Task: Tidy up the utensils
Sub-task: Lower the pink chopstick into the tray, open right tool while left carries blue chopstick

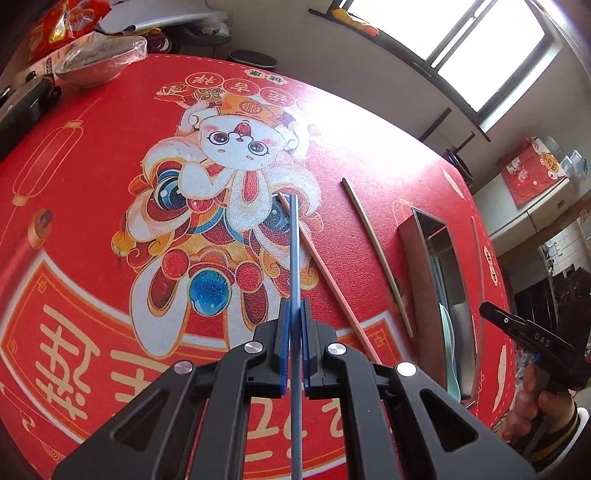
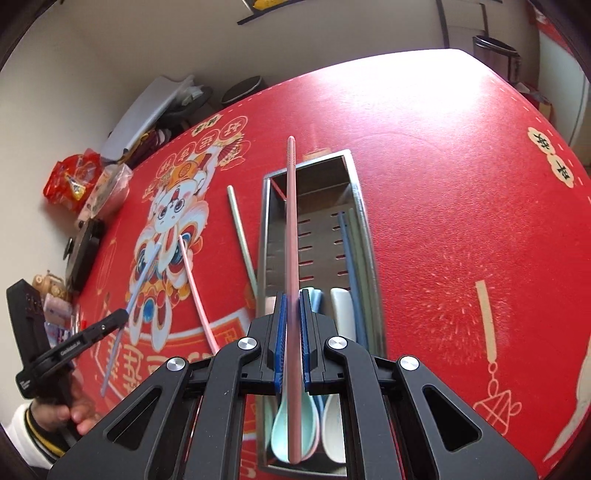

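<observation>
My left gripper (image 1: 294, 310) is shut on a blue chopstick (image 1: 294, 254) and holds it above the red tablecloth; it also shows in the right wrist view (image 2: 142, 280). My right gripper (image 2: 293, 299) is shut on a pink chopstick (image 2: 290, 221), held lengthwise over the steel utensil tray (image 2: 364, 236). The tray holds spoons (image 2: 284, 424), a blue chopstick (image 2: 347, 243) and a pale green one. A second pink chopstick (image 1: 325, 273) and a beige-green chopstick (image 1: 376, 251) lie on the cloth left of the tray (image 1: 410, 240).
The round table carries a red cloth with a lion-dance rabbit print (image 1: 229, 177). A covered bowl (image 1: 96, 66), snack bags (image 1: 62, 26) and a black case (image 1: 22, 107) stand at the far left edge. The right gripper's handle (image 1: 532, 343) shows at the right.
</observation>
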